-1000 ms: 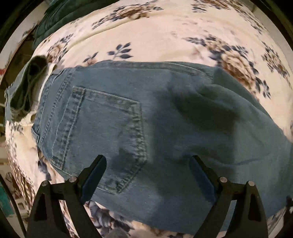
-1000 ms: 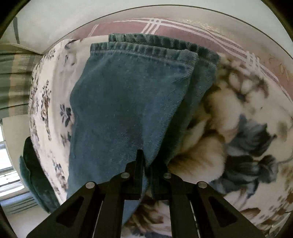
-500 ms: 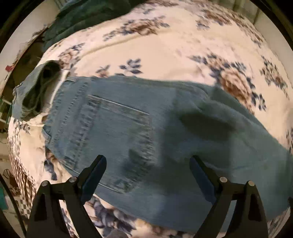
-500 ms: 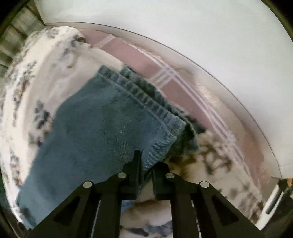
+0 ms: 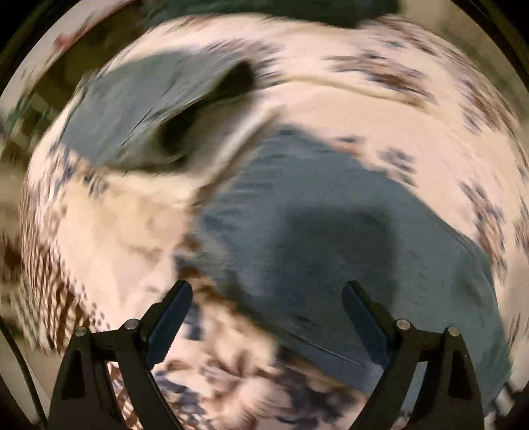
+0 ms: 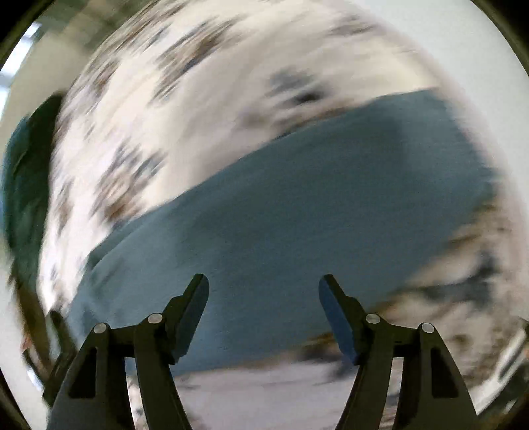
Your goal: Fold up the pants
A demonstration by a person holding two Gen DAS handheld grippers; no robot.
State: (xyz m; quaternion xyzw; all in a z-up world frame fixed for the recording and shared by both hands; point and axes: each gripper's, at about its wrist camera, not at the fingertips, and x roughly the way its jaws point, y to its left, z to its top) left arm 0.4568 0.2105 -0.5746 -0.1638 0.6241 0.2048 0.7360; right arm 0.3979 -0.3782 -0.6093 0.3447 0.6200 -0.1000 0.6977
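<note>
Blue denim pants (image 5: 330, 238) lie on a floral bedspread (image 5: 347, 109); both views are motion-blurred. In the left wrist view the waist part (image 5: 142, 109) shows at upper left with a dark opening, the rest spreads under and right of my left gripper (image 5: 267, 297), which is open and empty above the cloth. In the right wrist view the pants' leg (image 6: 297, 215) runs as a flat blue band across the bedspread (image 6: 185, 99). My right gripper (image 6: 264, 287) is open and empty above it.
A dark green cloth lies at the bed's far edge in the left wrist view (image 5: 297, 10) and at the left edge in the right wrist view (image 6: 23, 172). A pale wall (image 6: 496, 66) borders the bed at right.
My right gripper has let go of the pants' leg and opened, and swung over the flat leg. My left gripper, still open, has swung left toward the waist.
</note>
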